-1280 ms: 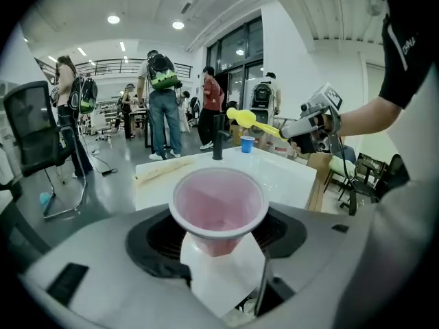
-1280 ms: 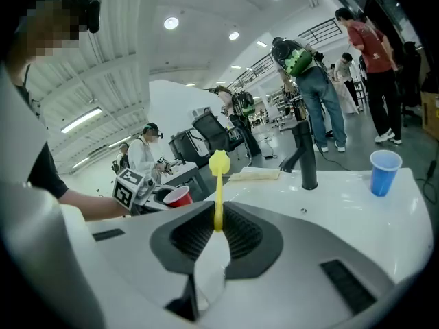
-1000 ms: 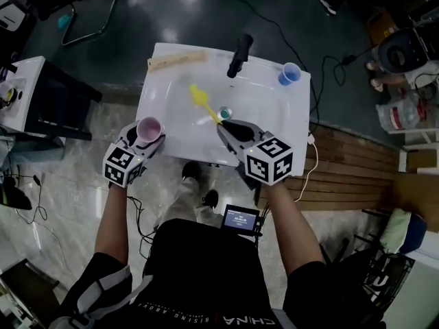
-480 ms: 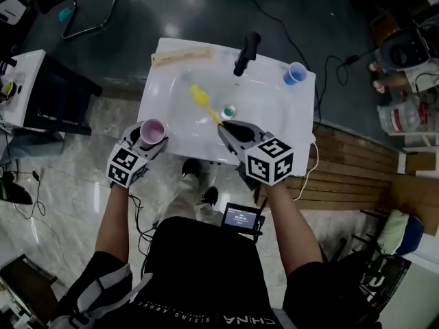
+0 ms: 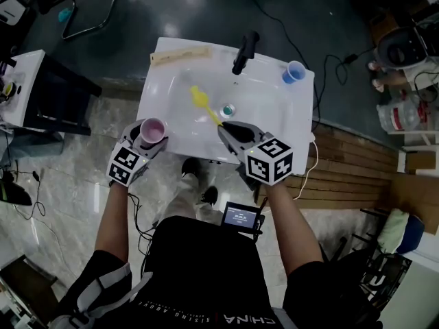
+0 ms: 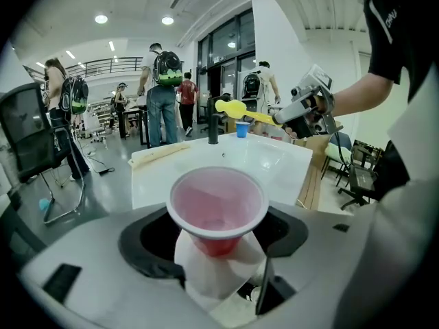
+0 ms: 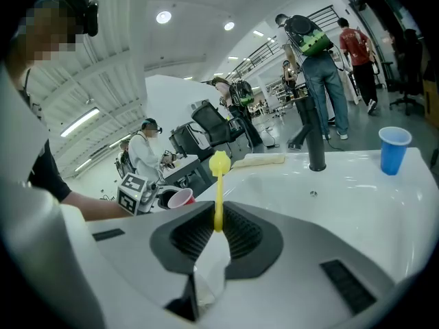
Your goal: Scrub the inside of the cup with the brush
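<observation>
The task stands at its setup, with the scrubbing itself not begun as far as the views show. The left tongs (image 5: 149, 142) are clenched on the pink cup (image 6: 218, 204), gripping it low on its body so the mouth faces up and stays clear. They hold it over the near left edge of the white worktop (image 5: 274, 125).

The right tongs (image 5: 232, 130) are closed on the thin handle of the yellow brush (image 5: 201, 100). Its head points away to the far left, hanging above the basin and short of the black tap (image 5: 243, 52). Brush head and cup are well apart — the head is nowhere near the rim, let alone inside.

What looks done: both things are picked up and firmly held. What is left, by my reading, is the whole of the real work — bringing the two hands together, putting the head into the cup, and working it round the wall and bottom. The cup's inside shows no foam or water that I can make out. A blue cup (image 5: 291, 72) stands untouched at the far right corner.
</observation>
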`<control>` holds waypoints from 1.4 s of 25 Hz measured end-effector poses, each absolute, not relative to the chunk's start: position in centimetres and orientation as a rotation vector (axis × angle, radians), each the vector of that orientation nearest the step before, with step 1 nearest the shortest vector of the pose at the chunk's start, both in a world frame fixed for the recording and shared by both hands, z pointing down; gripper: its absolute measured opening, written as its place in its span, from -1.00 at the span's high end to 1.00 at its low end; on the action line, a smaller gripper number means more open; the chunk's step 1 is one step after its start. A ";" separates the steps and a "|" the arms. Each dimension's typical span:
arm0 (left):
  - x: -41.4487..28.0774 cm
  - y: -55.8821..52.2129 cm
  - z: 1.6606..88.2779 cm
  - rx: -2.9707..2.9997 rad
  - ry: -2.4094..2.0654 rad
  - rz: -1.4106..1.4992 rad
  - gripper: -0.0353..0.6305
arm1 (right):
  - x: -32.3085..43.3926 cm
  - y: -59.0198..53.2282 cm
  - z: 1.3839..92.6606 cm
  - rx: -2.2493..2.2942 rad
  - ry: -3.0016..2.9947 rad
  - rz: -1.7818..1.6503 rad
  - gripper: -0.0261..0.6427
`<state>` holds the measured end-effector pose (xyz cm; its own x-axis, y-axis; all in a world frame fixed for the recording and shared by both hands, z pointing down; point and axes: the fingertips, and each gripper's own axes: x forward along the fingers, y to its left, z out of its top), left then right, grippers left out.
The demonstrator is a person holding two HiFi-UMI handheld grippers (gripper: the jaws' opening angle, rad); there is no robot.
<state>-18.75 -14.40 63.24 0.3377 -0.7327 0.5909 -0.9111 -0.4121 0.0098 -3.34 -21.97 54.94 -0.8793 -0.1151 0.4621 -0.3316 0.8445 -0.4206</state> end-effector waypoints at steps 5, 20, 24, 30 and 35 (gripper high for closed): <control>-18.8 -14.3 63.2 2.267 -1.458 0.716 -0.18 | -3.0 -21.8 55.0 0.323 -2.589 0.695 0.79; -19.8 -13.5 63.5 2.199 -1.494 0.710 -0.37 | -2.8 -21.2 54.9 0.309 -2.589 0.688 0.79; -20.6 -12.6 63.0 2.172 -1.531 0.701 -0.37 | -2.4 -21.2 54.9 0.315 -2.591 0.680 0.79; -22.8 -10.3 60.9 2.129 -1.592 0.586 -0.36 | -1.7 -21.5 54.2 0.311 -2.596 0.642 0.79; -23.4 -8.8 58.4 2.112 -1.667 0.512 0.09 | -0.2 -21.3 53.7 0.295 -2.595 0.596 0.79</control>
<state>-23.44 -8.77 58.43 0.2217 -0.8277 0.5155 -0.9744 -0.2086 0.0841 -0.21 -21.29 53.68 -0.8720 -0.1026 0.4786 -0.3011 0.8833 -0.3592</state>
